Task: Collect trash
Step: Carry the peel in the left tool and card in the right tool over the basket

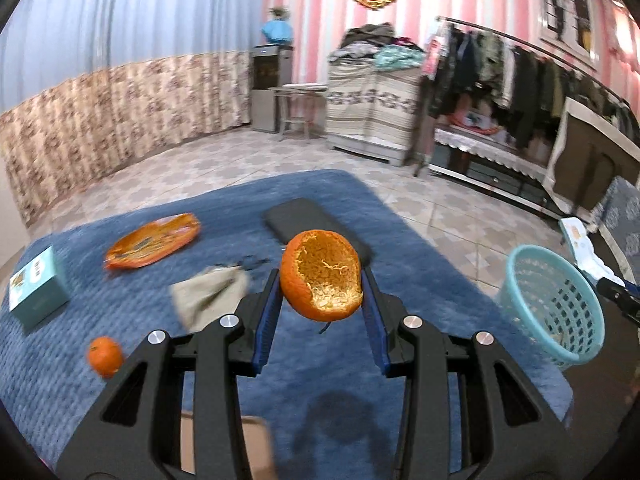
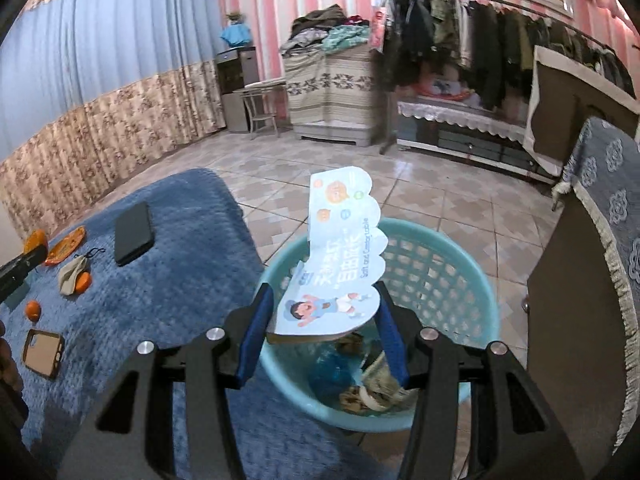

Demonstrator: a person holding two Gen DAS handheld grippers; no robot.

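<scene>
Blue blanket-covered surface (image 1: pixel 360 208) beside a tiled floor (image 1: pixel 460 220)

On it: black phone (image 1: pixel 304 220), orange wrapper (image 1: pixel 154 242), teal box (image 1: pixel 36 286), small orange (image 1: pixel 105 356), beige pouch (image 1: pixel 208 294), phone case (image 2: pixel 43 353).

Between our left jaws sits the peel (image 1: pixel 321 276), above the bench (image 1: pixel 360 360). Beyond it lies the phone (image 1: pixel 308 222); left of it the pouch (image 1: pixel 210 298) and wrapper (image 1: pixel 154 245). Between our right jaws the card (image 2: pixel 338 260) hangs over the basket (image 2: pixel 452 280).

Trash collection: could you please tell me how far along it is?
Done: some scraps lie in the basket. In hand: the right gripper holds a card over it; the left gripper holds a peel. Left: an orange wrapper on the blue cover.
</scene>
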